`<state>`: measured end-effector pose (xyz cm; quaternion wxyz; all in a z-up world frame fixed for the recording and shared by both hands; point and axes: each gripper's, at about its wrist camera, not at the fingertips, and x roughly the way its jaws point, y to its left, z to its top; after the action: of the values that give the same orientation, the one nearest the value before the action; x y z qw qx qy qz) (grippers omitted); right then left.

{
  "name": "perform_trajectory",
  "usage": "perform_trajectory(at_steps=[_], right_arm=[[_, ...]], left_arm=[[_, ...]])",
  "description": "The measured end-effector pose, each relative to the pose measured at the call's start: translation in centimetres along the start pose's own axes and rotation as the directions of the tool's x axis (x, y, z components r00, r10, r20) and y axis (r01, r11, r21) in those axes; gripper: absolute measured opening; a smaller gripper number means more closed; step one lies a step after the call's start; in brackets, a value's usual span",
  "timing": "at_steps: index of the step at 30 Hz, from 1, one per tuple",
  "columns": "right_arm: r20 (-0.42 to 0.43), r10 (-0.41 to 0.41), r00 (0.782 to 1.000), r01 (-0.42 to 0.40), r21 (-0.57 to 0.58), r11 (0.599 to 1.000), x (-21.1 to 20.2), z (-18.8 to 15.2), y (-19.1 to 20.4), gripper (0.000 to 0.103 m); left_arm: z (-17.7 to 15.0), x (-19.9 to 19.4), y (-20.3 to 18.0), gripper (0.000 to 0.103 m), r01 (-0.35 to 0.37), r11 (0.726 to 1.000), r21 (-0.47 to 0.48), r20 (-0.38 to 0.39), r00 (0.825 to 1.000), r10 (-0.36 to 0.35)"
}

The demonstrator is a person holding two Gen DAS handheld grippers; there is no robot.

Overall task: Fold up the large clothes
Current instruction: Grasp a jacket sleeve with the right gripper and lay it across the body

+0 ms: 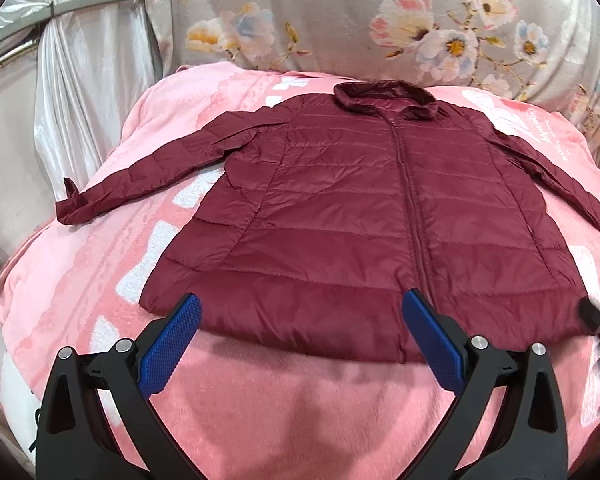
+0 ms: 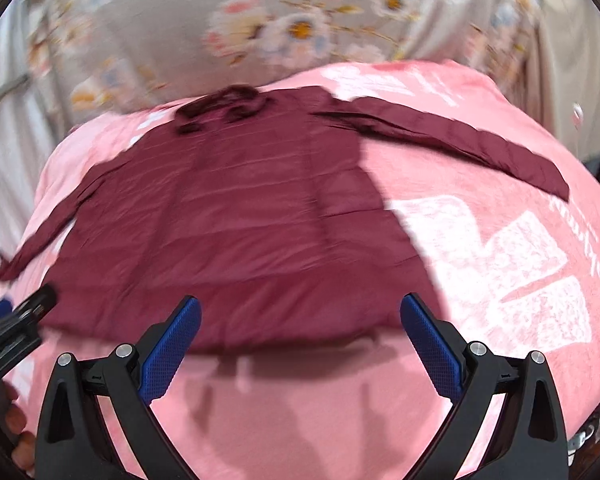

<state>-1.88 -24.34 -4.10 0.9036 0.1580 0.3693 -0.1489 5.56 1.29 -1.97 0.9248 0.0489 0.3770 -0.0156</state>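
- Maroon quilted jacket [image 1: 364, 216] spread flat, front up, zip closed down the middle, on a pink blanket [image 1: 292, 408] over a bed.
- Collar [image 1: 384, 98] at the far end, toward the floral bedding; hem [image 1: 308, 332] at the near end, just ahead of both tongs.
- Left sleeve [image 1: 140, 172] stretched out sideways and slightly toward the near side, cuff close to the blanket's left edge.
- Right sleeve [image 2: 452, 140] angled outward across the blanket, apart from the body of the jacket, cuff lying near white lettering printed on the blanket.
- Left tongs [image 1: 302, 304] released, blue-padded fingers [image 1: 172, 344] spread wide, hovering over the near-left part of the hem; contact with the fabric cannot be told.
- Right tongs [image 2: 300, 304] likewise released, fingers spread wide above the near-right part of the hem, holding nothing; right wrist view blurred.
- Each tongs visible at the edge of the other's view: right one at the right rim of the left wrist view, left one at the left rim of the right wrist view.
- Bare fingers of the left hand [image 2: 18, 436] visible at the lower left rim of the right wrist view.
- Floral bedding [image 1: 380, 20], grey with pink and white flowers, piled behind the collar.
- White satin curtain [image 1: 88, 80], gathered with a grey tie, at the far left beside the bed.
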Motion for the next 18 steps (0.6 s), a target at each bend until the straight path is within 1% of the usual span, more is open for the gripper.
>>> perform_trajectory(at_steps=[3,6,9,11,12,15,18], right_arm=[[-0.001,-0.032,0.999,0.032,0.113,0.993,1.6,2.6,-5.2,0.098],[0.001,-0.086,0.996,0.084,0.233,0.969,3.7,5.7,-11.3,0.098],[-0.007,-0.132,0.991,0.127,0.313,0.941,5.7,7.9,-16.0,0.098],[-0.015,-0.163,0.986,0.156,0.393,0.906,7.3,9.1,-19.7,0.098],[-0.020,-0.167,0.986,0.160,0.423,0.892,7.9,9.5,-20.7,0.098],[-0.039,-0.186,0.982,0.177,0.537,0.824,10.1,10.5,-25.4,0.098],[-0.041,-0.207,0.977,0.190,0.595,0.781,11.9,11.1,-27.8,0.098]], left_arm=[[1.2,1.6,0.3,0.098,0.003,1.000,-0.013,-0.013,1.000,-0.003],[2.4,3.1,0.2,0.098,-0.005,1.000,-0.015,-0.017,1.000,0.005],[3.4,4.5,-0.1,0.098,-0.009,1.000,-0.017,-0.017,1.000,0.009],[4.2,5.6,-0.5,0.098,-0.006,1.000,-0.022,-0.018,1.000,0.006],[4.5,6.1,-0.6,0.098,-0.004,1.000,-0.025,-0.016,1.000,0.003],[5.3,7.9,-1.1,0.098,-0.003,1.000,-0.027,-0.020,1.000,0.002],[5.6,9.8,-1.6,0.098,-0.012,1.000,-0.025,-0.040,0.999,0.011]])
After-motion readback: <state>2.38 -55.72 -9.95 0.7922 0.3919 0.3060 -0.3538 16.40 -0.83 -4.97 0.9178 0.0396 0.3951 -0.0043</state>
